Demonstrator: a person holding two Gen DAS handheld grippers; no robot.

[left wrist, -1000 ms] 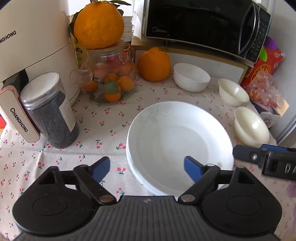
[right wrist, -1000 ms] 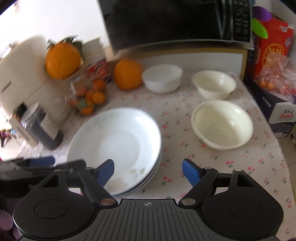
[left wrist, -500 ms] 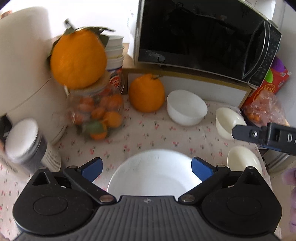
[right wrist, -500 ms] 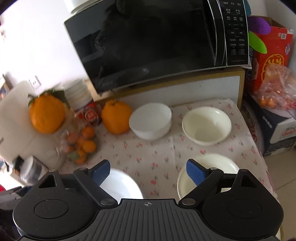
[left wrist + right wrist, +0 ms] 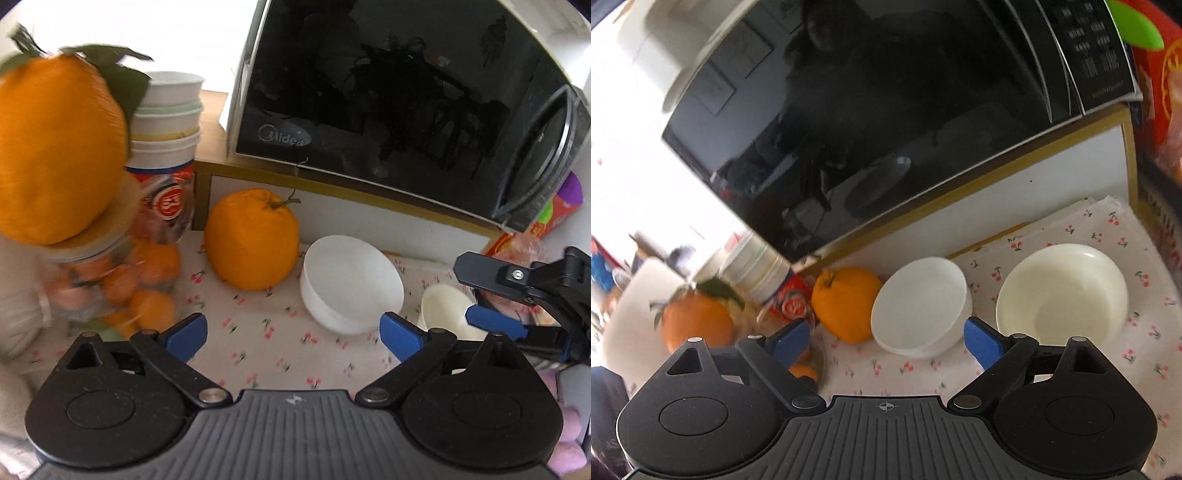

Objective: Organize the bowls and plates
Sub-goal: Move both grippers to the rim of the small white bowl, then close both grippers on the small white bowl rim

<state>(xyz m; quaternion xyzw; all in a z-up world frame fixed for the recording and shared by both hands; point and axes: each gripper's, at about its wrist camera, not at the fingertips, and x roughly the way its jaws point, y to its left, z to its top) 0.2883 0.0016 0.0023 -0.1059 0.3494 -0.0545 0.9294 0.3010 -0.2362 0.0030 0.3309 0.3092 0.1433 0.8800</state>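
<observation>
A white bowl (image 5: 351, 284) stands on the cherry-print cloth beside a large orange (image 5: 251, 240), with a cream bowl (image 5: 443, 310) to its right. My left gripper (image 5: 293, 334) hovers in front of the white bowl; its jaws are closing from wide, with nothing between them. My right gripper (image 5: 462, 291) reaches in from the right over the cream bowl. In the right wrist view the right gripper (image 5: 885, 339) stands open and empty just before the white bowl (image 5: 919, 306), the cream bowl (image 5: 1062, 291) to the right. No plate is in view.
A black microwave (image 5: 388, 110) on a white shelf closes off the back. At the left are a glass jar of small oranges (image 5: 122, 280), a big orange (image 5: 55, 155) on its lid, and stacked cups (image 5: 166, 125). A red box (image 5: 1160, 74) stands at the right.
Both grippers have moved forward toward the back of the table. The stack of white plates has dropped out of both views, and the bowls and microwave now look much nearer.
</observation>
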